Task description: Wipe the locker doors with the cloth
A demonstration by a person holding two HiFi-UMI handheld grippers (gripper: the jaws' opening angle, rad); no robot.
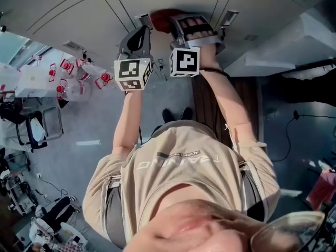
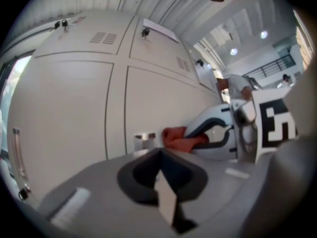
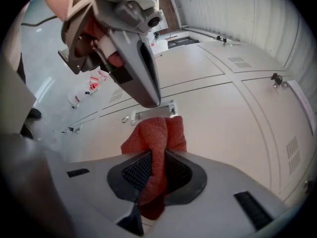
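The right gripper [image 3: 157,158] is clamped on a red woven cloth [image 3: 157,133]. The cloth's bunched end lies against the pale beige metal locker door [image 3: 228,113], just beside a small silver handle plate [image 3: 154,111]. The left gripper [image 2: 161,175], jaws together and holding nothing, hangs near that plate, close alongside the right gripper.

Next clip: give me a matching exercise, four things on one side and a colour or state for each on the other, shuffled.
Things:
1. left gripper
2. right gripper
3. cloth
4. locker door

Colour or state:
A. red
B. jaws together, nothing between them
C. off-white
D. jaws clamped on fabric

Pairs: 1-B, 2-D, 3-A, 4-C.
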